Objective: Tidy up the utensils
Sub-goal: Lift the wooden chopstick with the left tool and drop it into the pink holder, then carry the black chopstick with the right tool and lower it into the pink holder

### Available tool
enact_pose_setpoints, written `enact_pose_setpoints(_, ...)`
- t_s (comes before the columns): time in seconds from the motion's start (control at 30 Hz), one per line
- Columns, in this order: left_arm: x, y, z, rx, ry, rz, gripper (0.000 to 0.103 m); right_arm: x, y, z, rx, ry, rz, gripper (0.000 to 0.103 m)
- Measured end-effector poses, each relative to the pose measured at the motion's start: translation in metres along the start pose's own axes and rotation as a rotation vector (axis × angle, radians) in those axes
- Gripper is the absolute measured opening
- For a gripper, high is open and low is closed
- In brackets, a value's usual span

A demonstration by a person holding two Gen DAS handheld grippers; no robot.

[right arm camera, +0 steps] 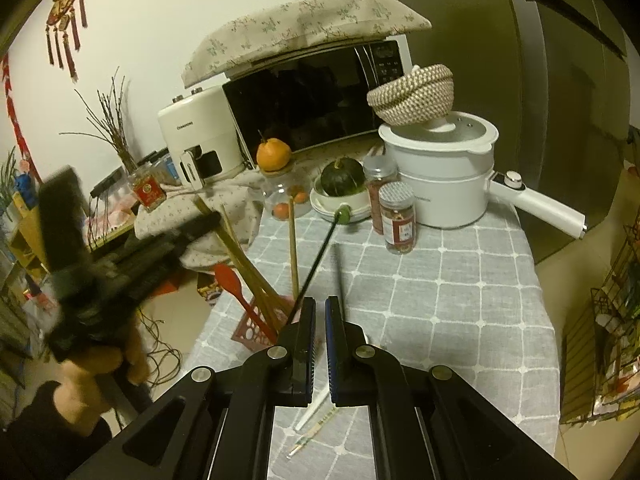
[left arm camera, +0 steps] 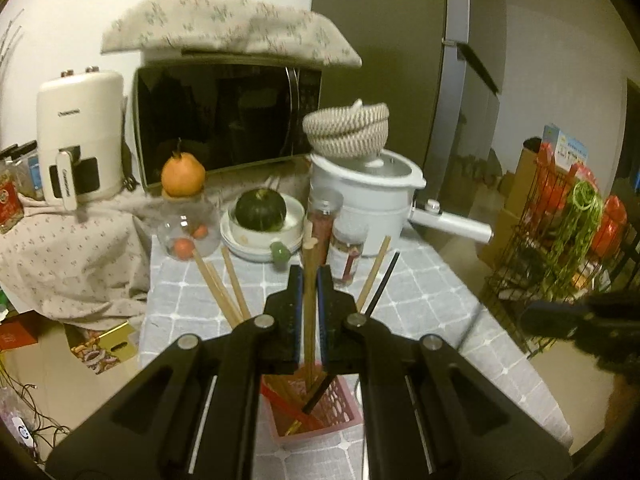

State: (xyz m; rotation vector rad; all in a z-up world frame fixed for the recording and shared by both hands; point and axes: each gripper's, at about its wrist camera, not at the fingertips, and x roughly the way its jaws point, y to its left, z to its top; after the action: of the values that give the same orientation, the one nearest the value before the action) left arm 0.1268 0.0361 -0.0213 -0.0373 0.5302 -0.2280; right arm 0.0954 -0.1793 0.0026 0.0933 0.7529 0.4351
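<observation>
A pair of wooden chopsticks is clamped between the jaws of the left gripper, held upright with the lower ends already inside the pink perforated utensil basket directly below the jaws. The step in hand is judged to be insertion of this pair into the basket. Next a further lowering seems called for, then a release, without the sticks already inside being knocked out (several lean outward to both sides of the jaws).

The right gripper is clenched; nothing can be made out between its pads. White chopsticks lie on the grey checked tablecloth just beneath it, likely the next to be collected.

In the basket: more wooden chopsticks fanned left of the left jaws, a black stick to the right, a red spatula seen from the right wrist view. Basket stands near the table edge, ahead and left of the right gripper.
</observation>
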Motion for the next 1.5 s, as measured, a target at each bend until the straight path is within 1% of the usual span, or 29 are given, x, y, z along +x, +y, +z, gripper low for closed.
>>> enact_pose_setpoints(0.07, 0.006, 0.0, -0.003, 0.002, 0.016, 0.0, 0.008, 0.0, 0.003, 0.003, -0.006, -0.006, 0.002, 0.005)
enact_pose_setpoints(0.2, 0.014, 0.002, -0.007, -0.008, 0.049, -0.011, 0.008, 0.007, -0.001, 0.007, 0.007, 0.011, 0.017, 0.005)
enact_pose_setpoints(0.27, 0.016, 0.004, -0.008, -0.023, 0.064, -0.025, 0.008, 0.012, -0.008, 0.01, 0.026, 0.023, -0.001, 0.008)
enact_pose_setpoints(0.3, 0.016, 0.005, -0.008, -0.029, 0.071, -0.03, 0.008, 0.016, -0.019, 0.012, 0.056, 0.028, -0.024, 0.011)
enact_pose_setpoints(0.37, 0.018, 0.008, -0.008, -0.044, 0.082, -0.038, 0.008, 0.025, -0.042, 0.015, 0.126, 0.055, -0.052, 0.034)
enact_pose_setpoints(0.4, 0.018, 0.008, -0.008, -0.05, 0.085, -0.044, 0.008, 0.032, -0.056, 0.016, 0.166, 0.068, -0.067, 0.038)
enact_pose_setpoints(0.43, 0.019, 0.009, -0.007, -0.056, 0.089, -0.046, 0.008, 0.039, -0.067, 0.016, 0.195, 0.08, -0.08, 0.039)
enact_pose_setpoints(0.5, 0.02, 0.01, -0.006, -0.064, 0.091, -0.054, 0.008, 0.058, -0.089, 0.016, 0.234, 0.115, -0.118, 0.039)
enact_pose_setpoints(0.57, 0.02, 0.009, -0.006, -0.062, 0.092, -0.062, 0.008, 0.079, -0.106, 0.013, 0.262, 0.152, -0.135, 0.039)
enact_pose_setpoints(0.67, 0.019, 0.004, -0.006, -0.037, 0.088, -0.062, 0.008, 0.113, -0.121, 0.008, 0.282, 0.211, -0.148, 0.039)
enact_pose_setpoints(0.77, 0.02, 0.002, -0.006, -0.03, 0.098, -0.057, 0.008, 0.158, -0.129, 0.008, 0.272, 0.264, -0.163, 0.039)
enact_pose_setpoints(0.87, 0.022, 0.005, -0.005, -0.045, 0.105, -0.062, 0.008, 0.196, -0.136, 0.006, 0.268, 0.305, -0.188, 0.039)
enact_pose_setpoints(0.97, 0.023, 0.011, -0.003, -0.079, 0.115, -0.082, 0.008, 0.23, -0.141, 0.003, 0.252, 0.341, -0.242, 0.038)
enact_pose_setpoints(1.03, 0.024, 0.013, -0.003, -0.09, 0.117, -0.088, 0.008, 0.245, -0.145, 0.002, 0.243, 0.353, -0.263, 0.035)
enact_pose_setpoints(1.1, 0.025, 0.013, -0.003, -0.088, 0.118, -0.091, 0.008, 0.258, -0.147, -0.001, 0.236, 0.369, -0.28, 0.026)
enact_pose_setpoints(1.17, 0.024, 0.012, -0.003, -0.086, 0.119, -0.094, 0.008, 0.262, -0.146, -0.002, 0.193, 0.361, -0.312, 0.008)
enact_pose_setpoints(1.23, 0.025, 0.012, -0.003, -0.082, 0.119, -0.09, 0.008, 0.263, -0.143, -0.004, 0.161, 0.368, -0.324, 0.007)
enact_pose_setpoints(1.3, 0.026, 0.013, -0.002, -0.088, 0.118, -0.085, 0.008, 0.257, -0.141, -0.006, 0.159, 0.363, -0.342, 0.006)
enact_pose_setpoints(1.37, 0.026, 0.014, -0.002, -0.093, 0.12, -0.086, 0.008, 0.241, -0.137, -0.007, 0.179, 0.33, -0.326, 0.005)
enact_pose_setpoints(1.4, 0.026, 0.014, -0.002, -0.092, 0.12, -0.083, 0.008, 0.226, -0.132, -0.007, 0.177, 0.292, -0.306, 0.005)
enact_pose_setpoints(1.5, 0.027, 0.016, -0.002, -0.098, 0.119, -0.073, 0.008, 0.187, -0.119, -0.006, 0.164, 0.217, -0.262, 0.005)
